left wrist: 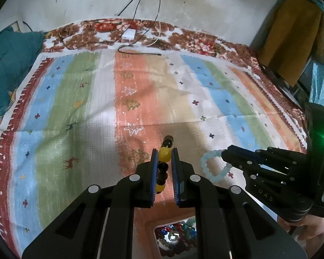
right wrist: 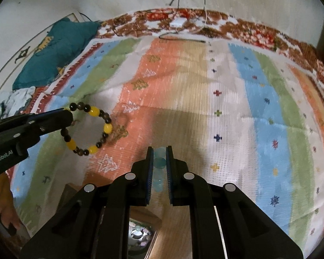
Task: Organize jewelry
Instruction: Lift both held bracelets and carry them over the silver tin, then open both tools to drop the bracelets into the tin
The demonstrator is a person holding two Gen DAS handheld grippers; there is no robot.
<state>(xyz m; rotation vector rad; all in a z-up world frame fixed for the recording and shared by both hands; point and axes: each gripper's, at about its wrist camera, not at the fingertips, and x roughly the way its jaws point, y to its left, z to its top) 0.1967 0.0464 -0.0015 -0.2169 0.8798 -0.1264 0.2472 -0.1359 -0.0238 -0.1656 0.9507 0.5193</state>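
**Helper:** What are you carrying?

**Me:** My left tool [left wrist: 164, 154] is pinching a bracelet of yellow and dark brown round beads [right wrist: 88, 128] by one yellow bead, and the loop hangs free above the striped, patterned bedspread [left wrist: 80, 99]. My right tool [right wrist: 159, 157] is pressed onto a bracelet of pale blue translucent beads [left wrist: 207, 166], also clear of the cloth.

**Helper:** How do they handle?

**Me:** Light, I'd judge, and floppy. The beads are smooth and round, so they may roll out from between the pads. Gripping squarely across one bead, as now, looks safest. A hard drop could chip them.

**Helper:** Anything nearby?

**Me:** Below both tools sits an open box of mixed coloured beads and jewellery [left wrist: 175, 235], only partly visible. Far off lie black cables [left wrist: 140, 51] and a small white charger [left wrist: 128, 35] at the bed's far edge, and a teal cushion [left wrist: 8, 69] at the left. The bedspread ahead is bare. The two tools hang close together, so the dangling loops could tangle.
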